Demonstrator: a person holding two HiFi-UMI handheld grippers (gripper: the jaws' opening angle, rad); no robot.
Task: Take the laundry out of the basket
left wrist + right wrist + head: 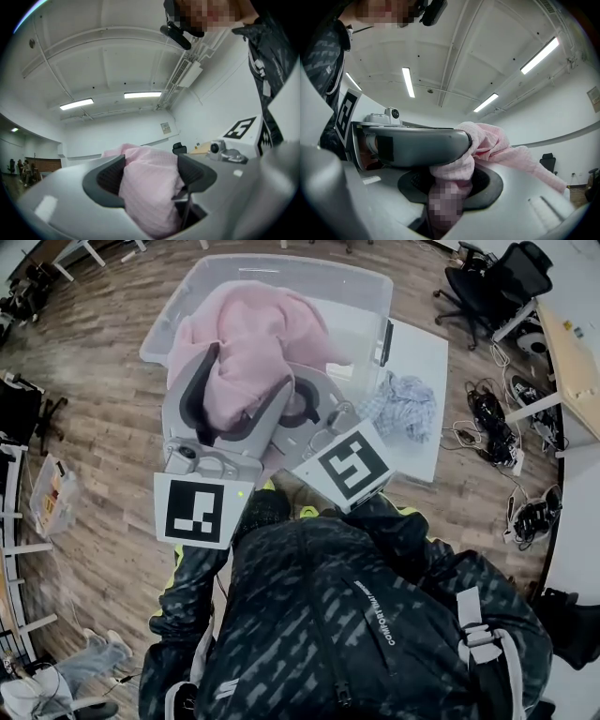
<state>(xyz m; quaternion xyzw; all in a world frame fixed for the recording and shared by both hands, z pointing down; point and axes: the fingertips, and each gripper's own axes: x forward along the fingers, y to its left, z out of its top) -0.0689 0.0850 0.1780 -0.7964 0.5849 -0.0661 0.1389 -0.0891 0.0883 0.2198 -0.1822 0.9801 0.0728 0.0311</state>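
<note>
- The left claw [150,177] has its two dark ribbed pads set wide apart and pressed on a thick bundle of the soft pink waffle-knit garment [251,334], which fills the gap between them.
- The right claw [451,161] is nearly closed and pinches a thinner fold of the same pink garment between its upper and lower jaw. The rest of the cloth trails off to the right in the right gripper view.
- Both claws sit side by side, the right one just right of the left.
- The square-marker cube [195,512] of the left claw and that of the right claw [352,465] are nearest the person, who wears a dark patterned jacket [356,615].
- In the head view the pink garment bunches over the near part of the clear rectangular plastic basket [281,266]. Whether its lower folds still touch the basket cannot be told.
- The basket stands on the wooden plank floor [112,362].
- A flat white mat [424,348] lies just right of the basket.
- A crumpled blue-and-white checked garment [405,407] rests on the mat, outside the basket.
</note>
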